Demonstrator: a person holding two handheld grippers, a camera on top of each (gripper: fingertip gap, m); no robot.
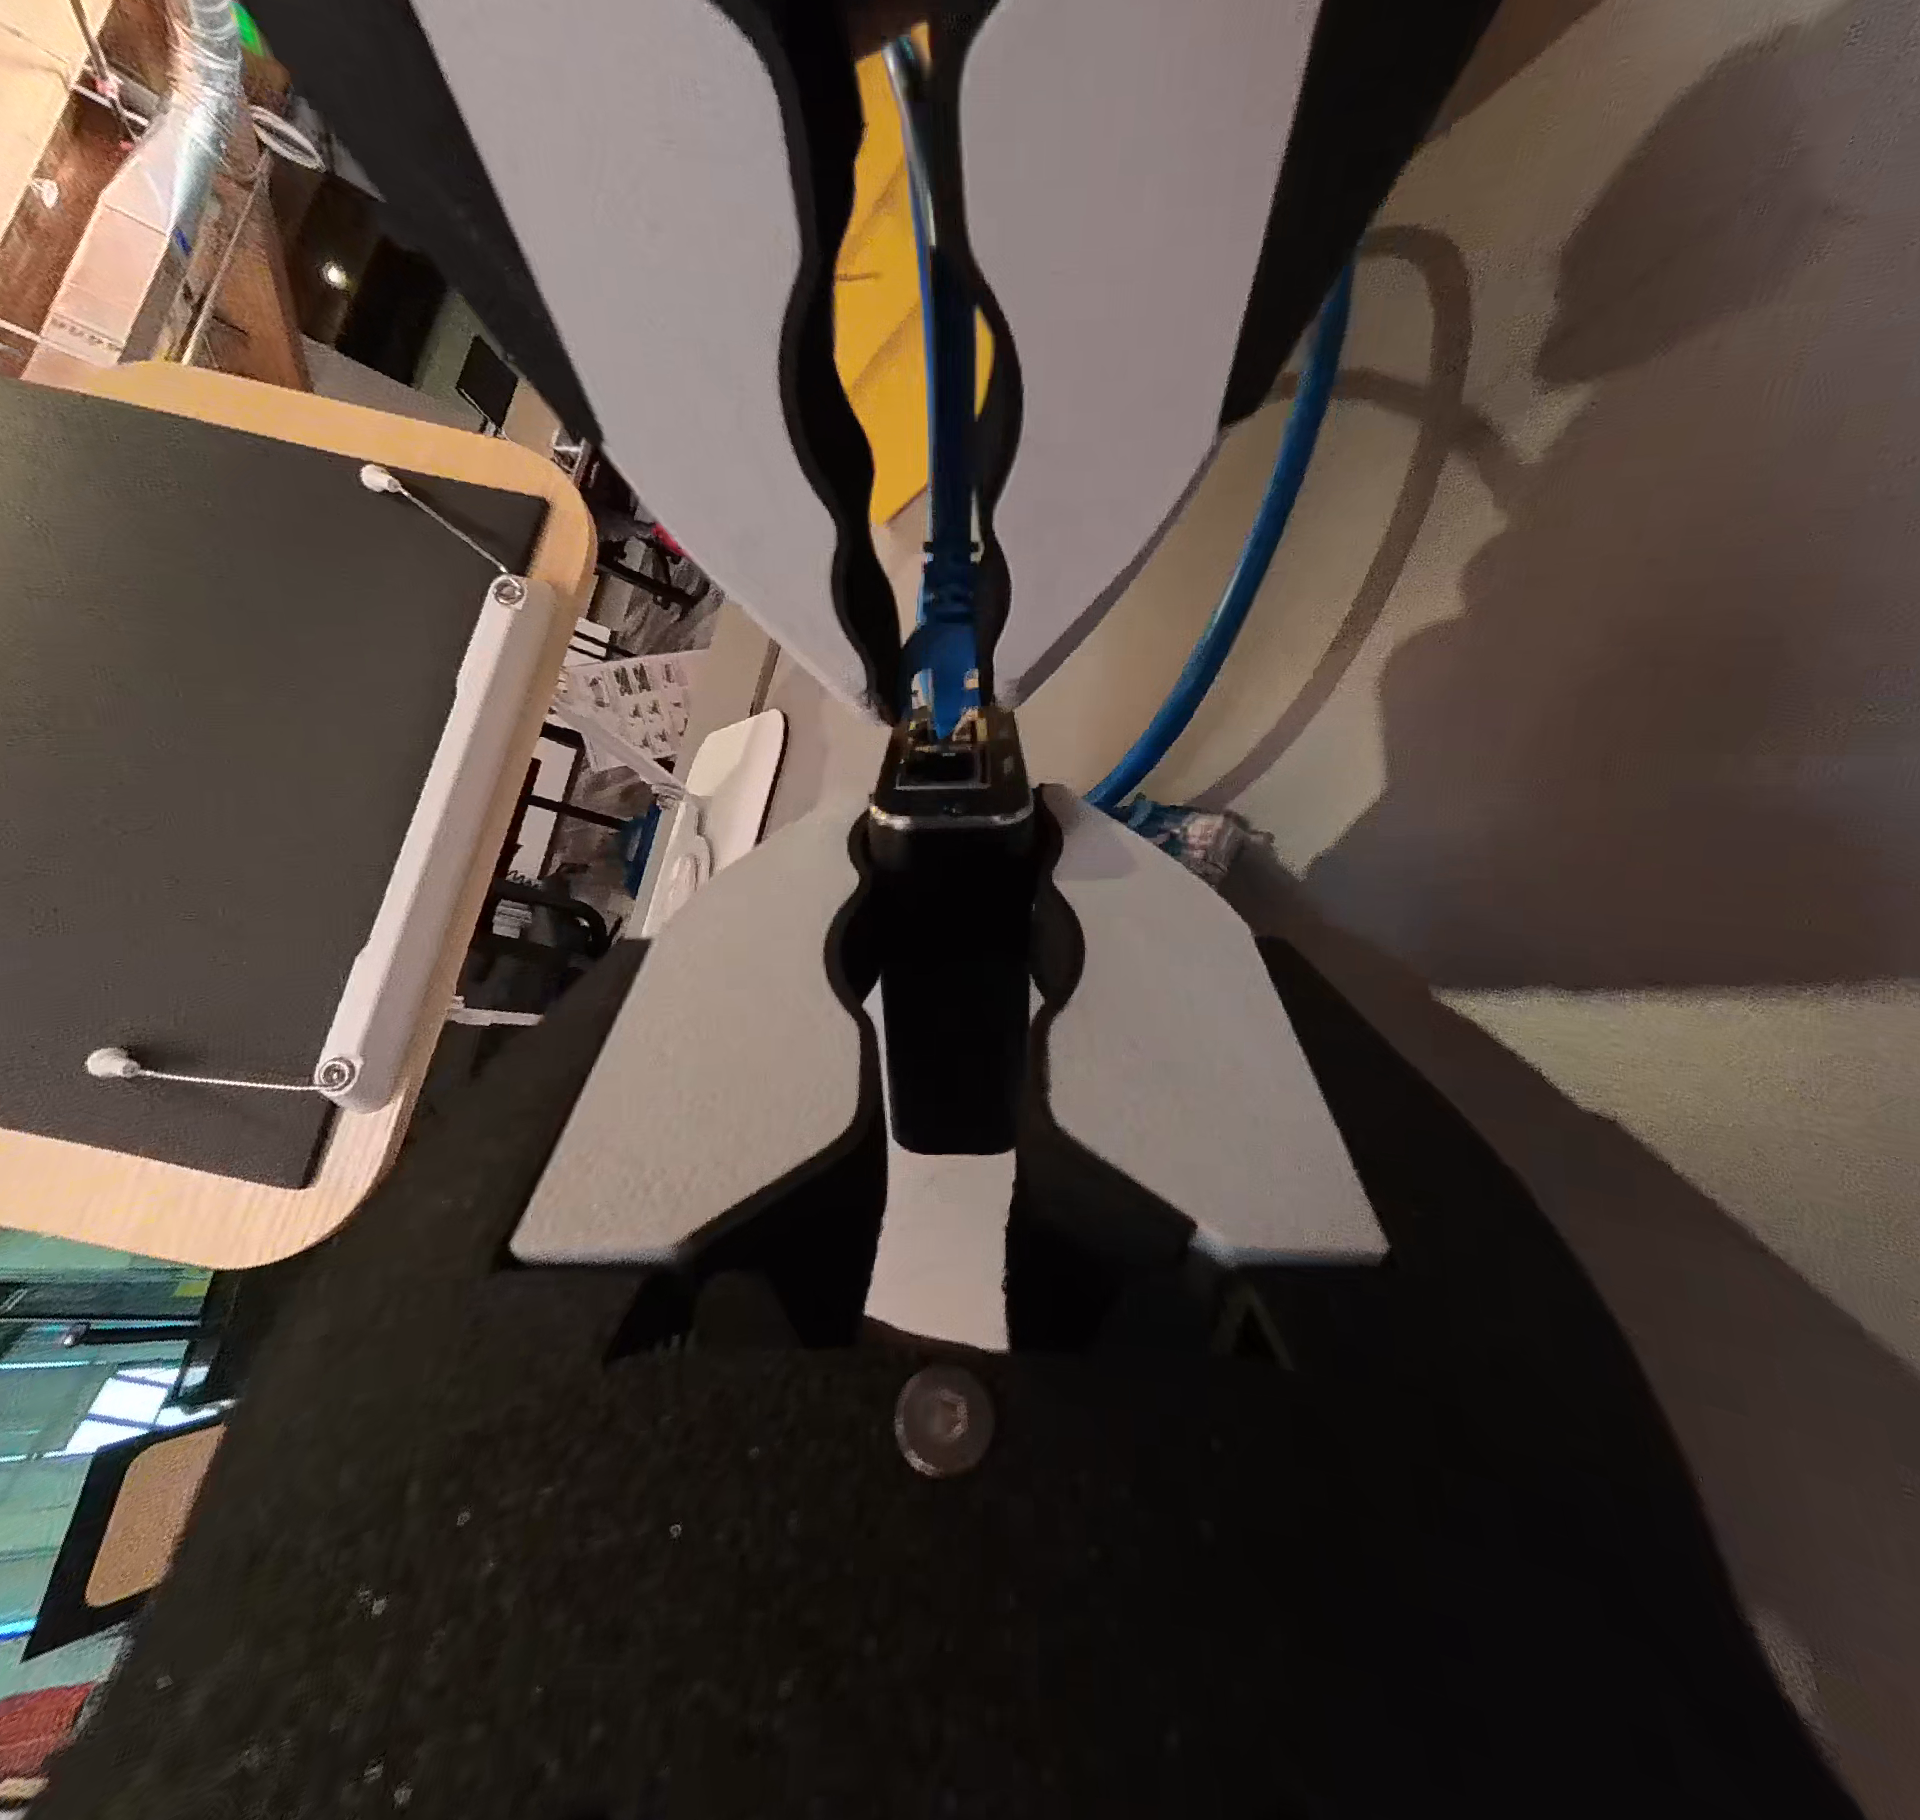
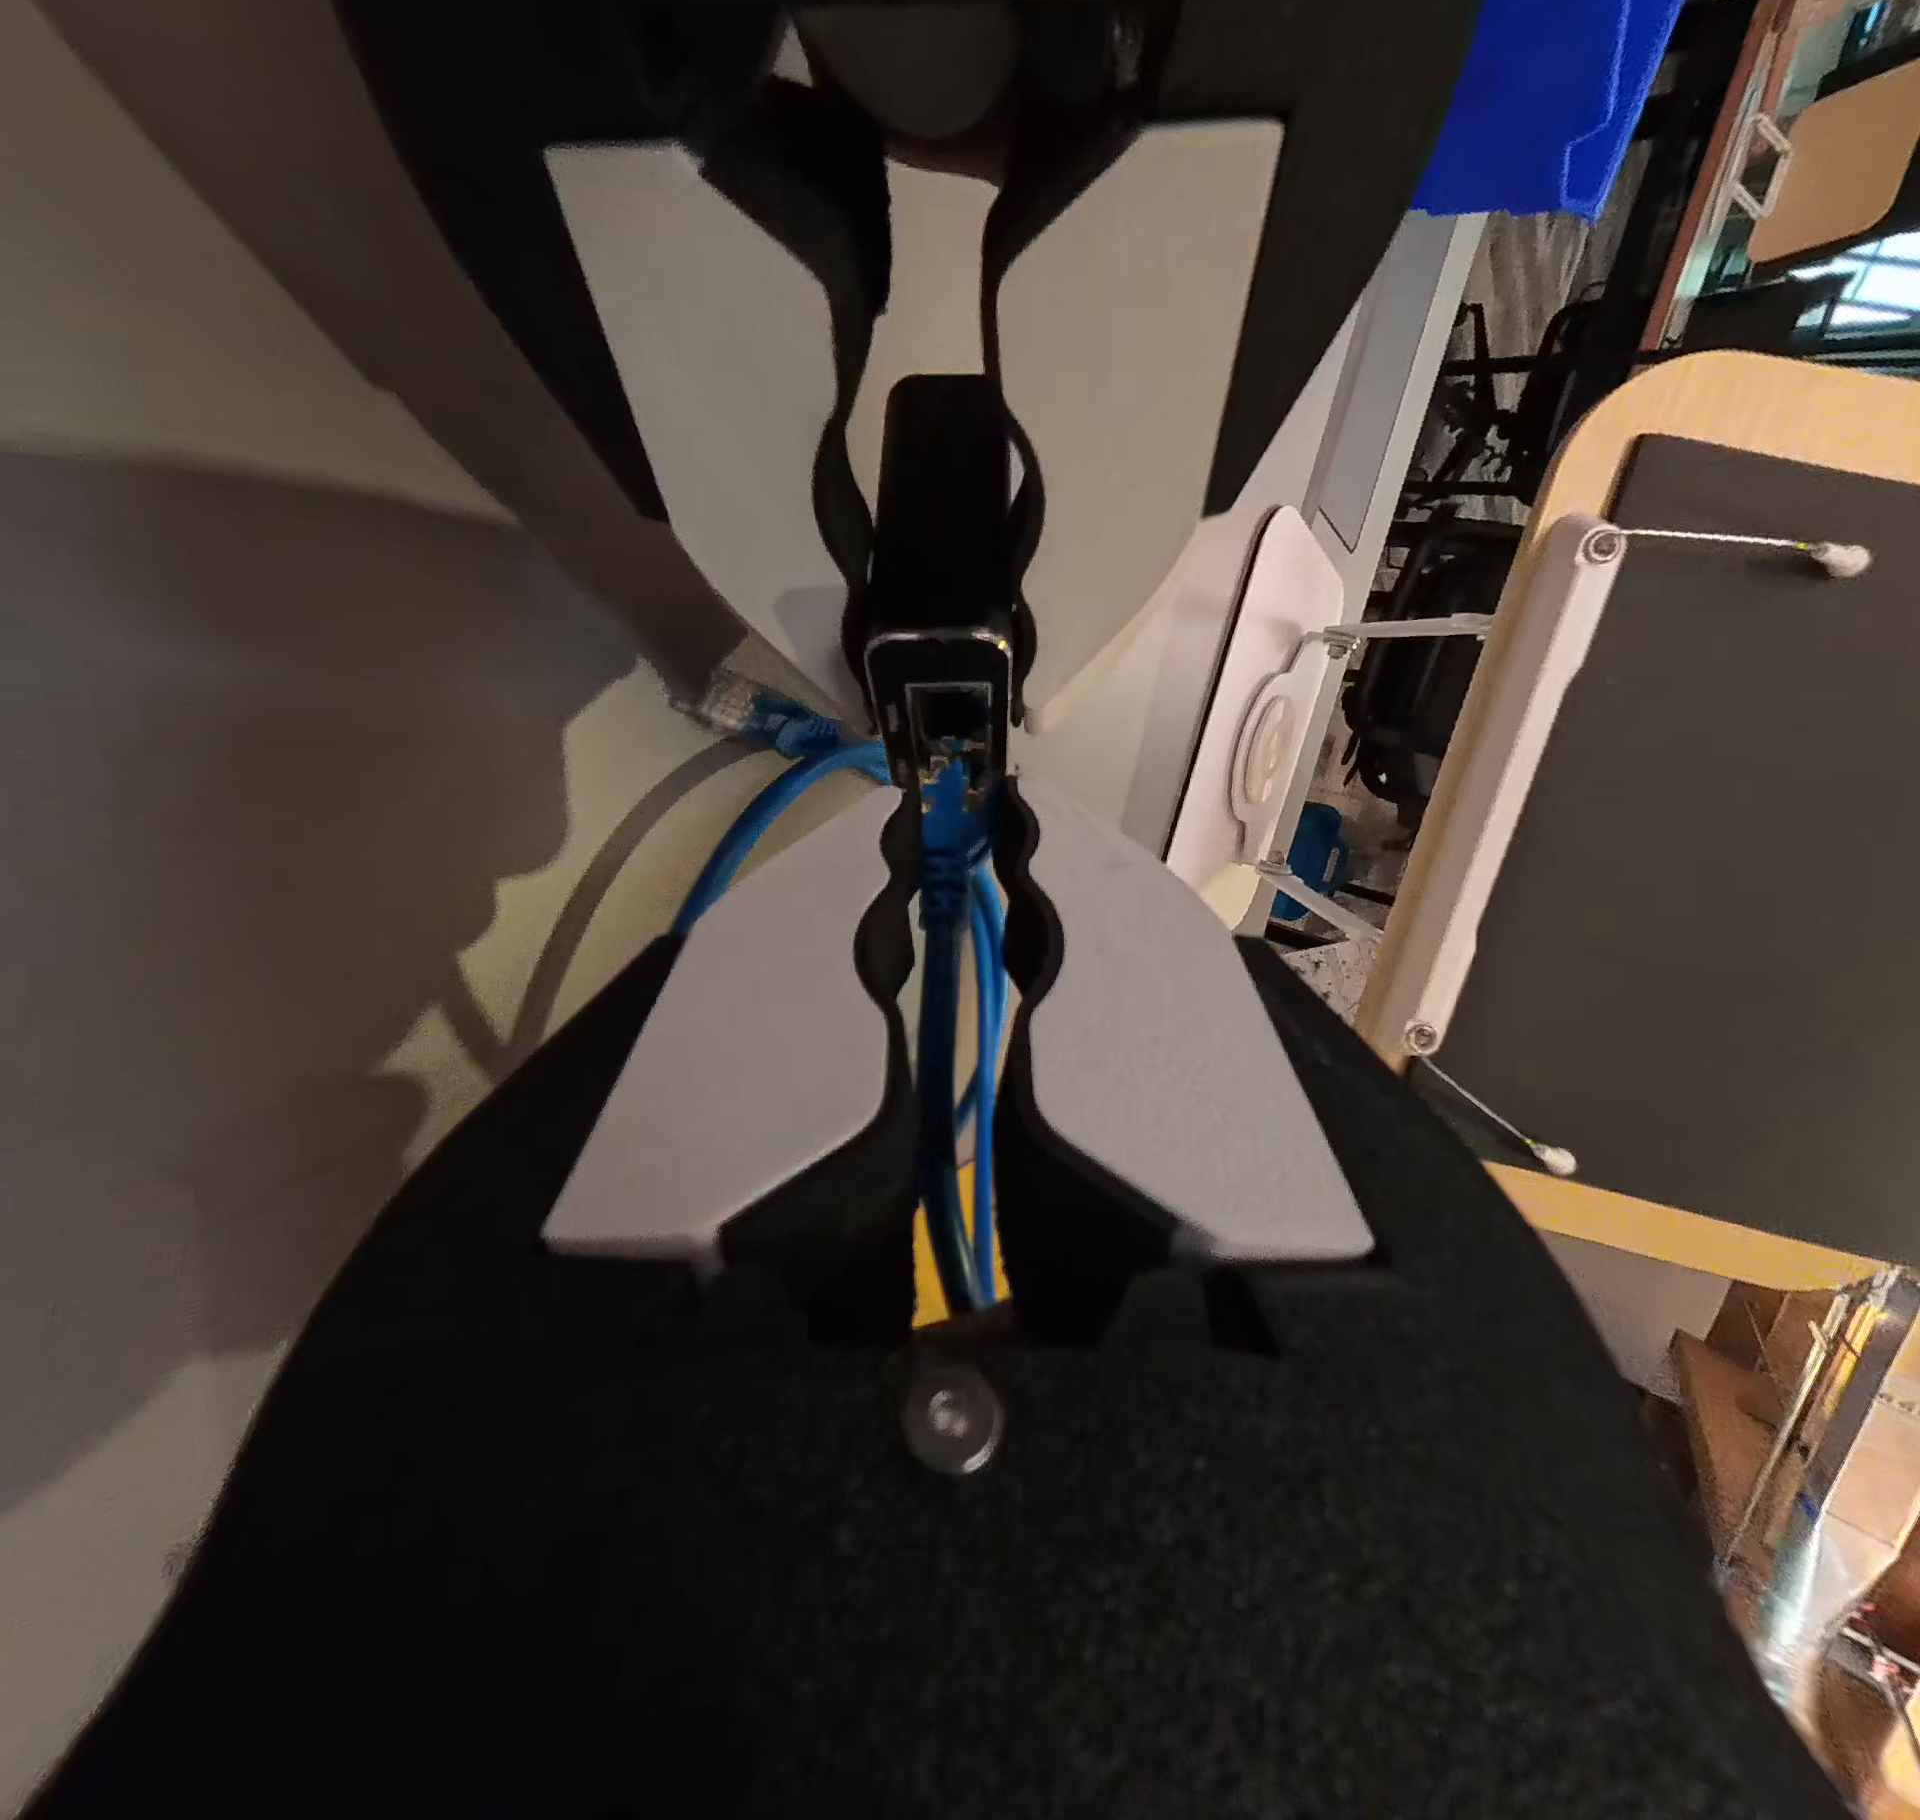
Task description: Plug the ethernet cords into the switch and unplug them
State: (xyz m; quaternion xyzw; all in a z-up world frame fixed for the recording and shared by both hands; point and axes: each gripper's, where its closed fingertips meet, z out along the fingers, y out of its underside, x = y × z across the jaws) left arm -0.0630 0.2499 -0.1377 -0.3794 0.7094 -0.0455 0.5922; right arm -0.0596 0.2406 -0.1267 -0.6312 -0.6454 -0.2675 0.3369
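My left gripper [image 1: 951, 820] is shut on a small black switch [image 1: 951, 991] and holds it with its open port facing away from me. My right gripper [image 2: 954, 802] is shut on a blue ethernet cord [image 2: 951, 1043] just behind its plug [image 2: 945, 794]. The two grippers meet tip to tip. The plug [image 1: 943, 674] sits at the edge of the port, and the port opening still shows. The cord loops over the table, and its other plug [image 1: 1195, 830] lies free there; it also shows in the right wrist view [image 2: 743, 705].
The white table [image 1: 1299, 482] carries the grippers' shadows. A black board with a light wooden rim and a white bracket [image 1: 208, 783] stands beside the table and shows in the right wrist view too [image 2: 1766, 783]. A white stand [image 2: 1278, 679] is at the table's edge.
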